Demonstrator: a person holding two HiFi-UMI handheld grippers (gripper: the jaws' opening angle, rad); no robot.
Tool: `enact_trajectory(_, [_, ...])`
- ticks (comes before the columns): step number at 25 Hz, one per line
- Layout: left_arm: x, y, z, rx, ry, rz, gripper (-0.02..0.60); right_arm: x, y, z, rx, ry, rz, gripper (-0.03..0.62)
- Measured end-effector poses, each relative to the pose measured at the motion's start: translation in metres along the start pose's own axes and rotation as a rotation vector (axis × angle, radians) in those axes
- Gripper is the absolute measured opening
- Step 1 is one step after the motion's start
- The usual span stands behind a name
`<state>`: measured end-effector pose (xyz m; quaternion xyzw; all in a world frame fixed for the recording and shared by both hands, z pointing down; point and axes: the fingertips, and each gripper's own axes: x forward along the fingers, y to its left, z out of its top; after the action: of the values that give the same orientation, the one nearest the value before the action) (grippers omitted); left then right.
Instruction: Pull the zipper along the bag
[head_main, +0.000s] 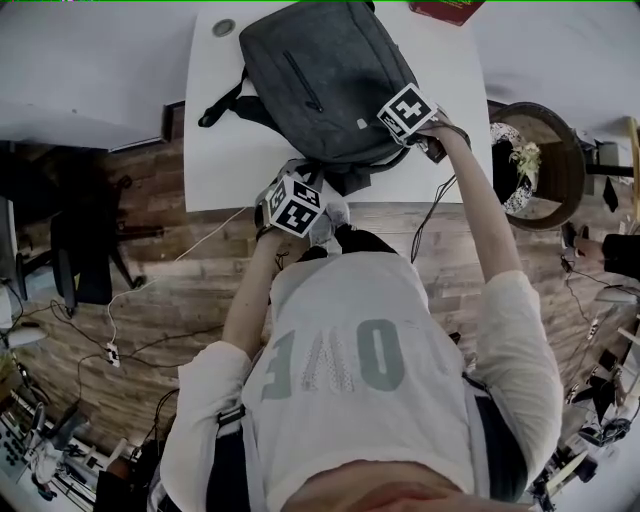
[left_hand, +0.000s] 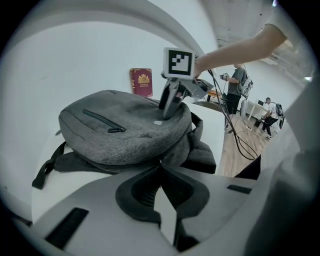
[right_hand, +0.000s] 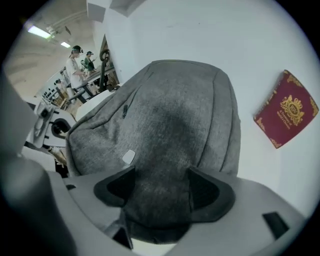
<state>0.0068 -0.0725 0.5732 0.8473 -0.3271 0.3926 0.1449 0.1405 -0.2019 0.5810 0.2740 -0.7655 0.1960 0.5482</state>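
On the white bench, the grey backpack lies flat with its front panel up, a strap trailing off its left side. The slim front-pocket zipper is shut and nobody is on it, so that one is not the job. The action is at the edge seam on the near side. The left tool has its jaws brought right together, tips meeting at that seam. A zipper pull may be pinched in there, but it is too small to tell, and the main zipper's teeth cannot be made out.

Over on the right half of the bag, the right tool comes down steeply. Its jaws are spread around a hump of grey fabric that fills the gap from pad to pad. That reads as a holding grip, anchoring the bag.

How far along? At the near right corner a dark flap sags loose, which suggests that stretch of the opening is undone. By my reading both tools are set and the brace is on. The run along the bag's edge is largely left to do.

Far right, a red passport booklet lies clear of everything.
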Motion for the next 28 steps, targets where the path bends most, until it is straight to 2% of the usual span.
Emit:
enact_trajectory(2, [-0.013, 0.013, -0.016, -0.023, 0.009, 0.019, 0.029, -0.004, 0.03, -0.004, -0.047, 0.011, 0.077, 0.341])
enact_trajectory(5, [-0.032, 0.037, -0.038, -0.024, 0.045, 0.056, 0.029, -0.01, 0.084, -0.01, -0.161, 0.035, 0.175, 0.224])
enact_trajectory(9, [-0.054, 0.074, -0.064, -0.008, 0.101, 0.135, 0.029, -0.014, 0.148, -0.007, -0.238, 0.047, 0.26, 0.135])
enact_trajectory(14, [-0.066, 0.123, -0.081, 0.01, 0.157, 0.223, 0.029, -0.01, 0.214, 0.008, -0.316, 0.034, 0.313, 0.063])
enact_trajectory(17, [-0.07, 0.154, -0.09, 0.011, 0.18, 0.267, 0.029, -0.008, 0.239, 0.036, -0.457, -0.02, 0.228, 0.034])
enact_trajectory(19, [-0.073, 0.176, -0.095, 0.012, 0.196, 0.297, 0.029, -0.003, 0.256, 0.056, -0.502, -0.074, 0.189, 0.032])
enact_trajectory(24, [-0.08, 0.222, -0.102, 0.01, 0.234, 0.34, 0.029, 0.007, 0.281, 0.099, -0.462, -0.242, 0.198, 0.04])
enact_trajectory(25, [-0.08, 0.225, -0.102, 0.019, 0.239, 0.336, 0.029, 0.007, 0.278, 0.104, -0.458, -0.26, 0.199, 0.094])
enact_trajectory(27, [-0.08, 0.227, -0.102, 0.043, 0.243, 0.325, 0.029, 0.001, 0.262, 0.11, -0.451, -0.276, 0.203, 0.267])
enact_trajectory(28, [-0.079, 0.227, -0.102, 0.052, 0.239, 0.322, 0.029, -0.004, 0.253, 0.111, -0.446, -0.279, 0.212, 0.299])
